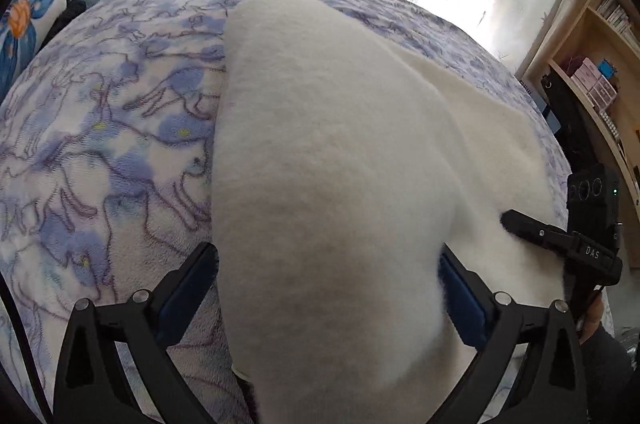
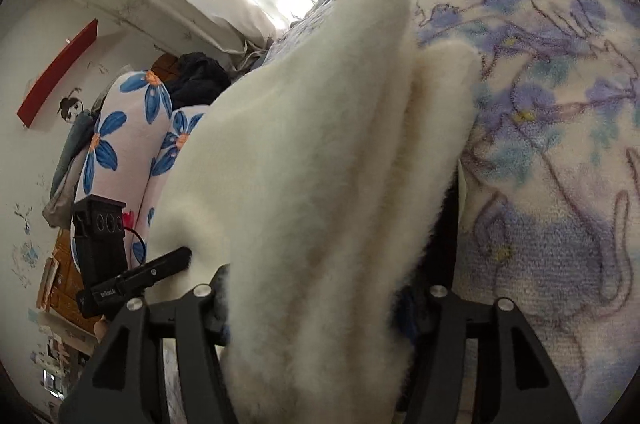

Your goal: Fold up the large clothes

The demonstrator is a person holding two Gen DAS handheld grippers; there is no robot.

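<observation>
Left gripper (image 1: pixel 328 276) is wide apart, with white fleece garment (image 1: pixel 328 143) bulging between its fingers. Right gripper (image 2: pixel 316 308) grips a garment fold. The garment fills frame centre over the floral blanket (image 1: pixel 100 111).

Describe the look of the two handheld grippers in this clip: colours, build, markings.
Both are matte black, with angular finger arms that have triangular cut-outs and silver pivot bolts, and blue pads. The left gripper seen from the right view has a boxy module and a red cable; the right gripper shows white "DAS" lettering in the left view.
</observation>
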